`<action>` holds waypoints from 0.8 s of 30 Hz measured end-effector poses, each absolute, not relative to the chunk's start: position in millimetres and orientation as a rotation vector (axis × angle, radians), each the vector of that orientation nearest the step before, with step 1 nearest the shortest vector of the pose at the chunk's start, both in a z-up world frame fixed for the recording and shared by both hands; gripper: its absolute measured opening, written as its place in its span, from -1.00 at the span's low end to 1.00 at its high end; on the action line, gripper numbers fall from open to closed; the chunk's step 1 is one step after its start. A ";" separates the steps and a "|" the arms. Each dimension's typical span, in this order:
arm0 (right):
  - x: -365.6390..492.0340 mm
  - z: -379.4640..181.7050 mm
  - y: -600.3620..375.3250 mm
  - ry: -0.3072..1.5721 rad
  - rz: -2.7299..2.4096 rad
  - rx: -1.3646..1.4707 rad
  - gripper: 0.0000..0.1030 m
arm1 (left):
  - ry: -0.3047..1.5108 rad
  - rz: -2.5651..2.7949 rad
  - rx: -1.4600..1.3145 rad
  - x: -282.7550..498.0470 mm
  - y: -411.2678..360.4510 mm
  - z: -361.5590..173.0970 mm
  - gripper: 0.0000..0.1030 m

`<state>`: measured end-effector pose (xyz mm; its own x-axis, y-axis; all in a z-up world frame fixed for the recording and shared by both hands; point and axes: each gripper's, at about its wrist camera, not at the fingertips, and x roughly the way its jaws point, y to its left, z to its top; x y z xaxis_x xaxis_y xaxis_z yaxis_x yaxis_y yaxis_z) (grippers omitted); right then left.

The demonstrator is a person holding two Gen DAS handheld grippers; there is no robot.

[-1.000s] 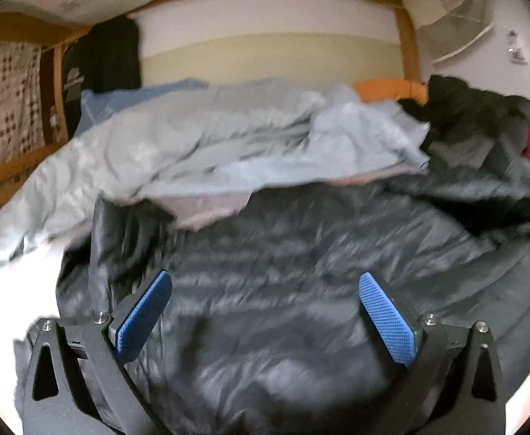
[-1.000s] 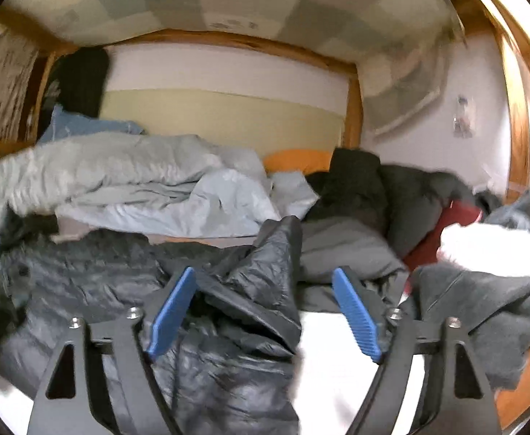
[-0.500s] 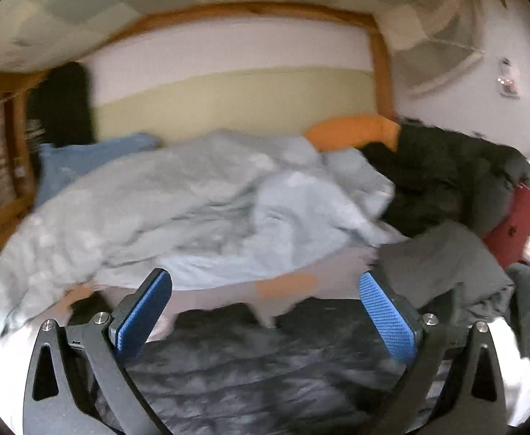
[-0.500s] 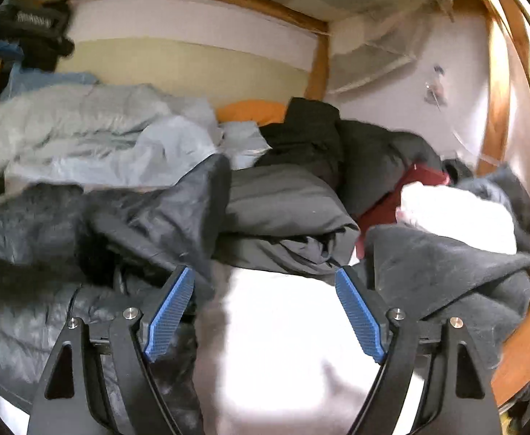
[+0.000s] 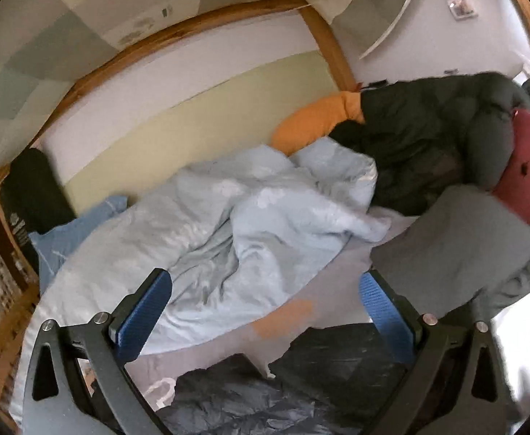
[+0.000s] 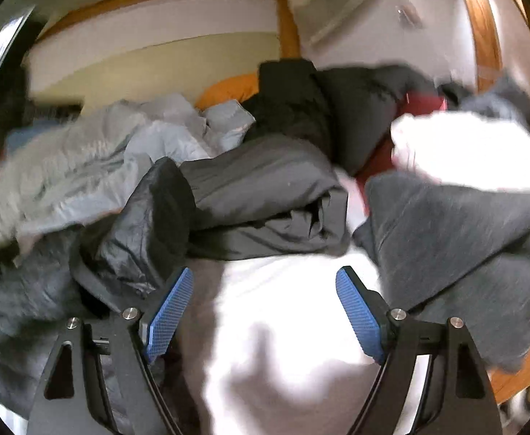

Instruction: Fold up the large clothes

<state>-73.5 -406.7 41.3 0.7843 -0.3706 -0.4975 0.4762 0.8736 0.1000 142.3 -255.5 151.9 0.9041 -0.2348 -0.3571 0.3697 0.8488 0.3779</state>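
While tilted bedward, both grippers [image 5: 265, 311] [image 6: 265, 311] agape

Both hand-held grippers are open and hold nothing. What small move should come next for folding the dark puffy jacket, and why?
Probably lower the right hand-held gripper toward the raised fold of the dark puffy jacket just beside its left finger and close on it. Its jaws stand open over bare white sheet, and the left hand-held gripper is also empty, with the jacket below it.

Pale-blue duvet [image 5: 250, 224]; orange pillow [image 5: 315, 119]; dark-grey jacket [image 6: 265, 195].
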 end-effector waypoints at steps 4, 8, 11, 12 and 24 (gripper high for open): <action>-49.6 19.9 -405.1 0.527 -0.581 0.194 0.61 | 0.430 -0.356 0.399 175.4 -252.6 115.8 1.00; -59.5 29.8 -394.0 0.413 -0.579 0.147 0.61 | 0.567 -0.458 0.382 196.2 -260.3 93.7 1.00; -57.5 28.7 -394.4 0.414 -0.513 0.163 0.61 | 0.649 -0.427 0.434 210.1 -266.9 74.0 1.00; -53.9 25.1 -394.9 0.432 -0.502 0.165 0.61 | 0.678 -0.409 0.440 212.2 -268.1 65.2 1.00; -34.8 11.6 -389.0 0.478 -0.499 0.119 0.61 | 0.820 -0.495 0.417 213.7 -253.4 -5.2 -0.64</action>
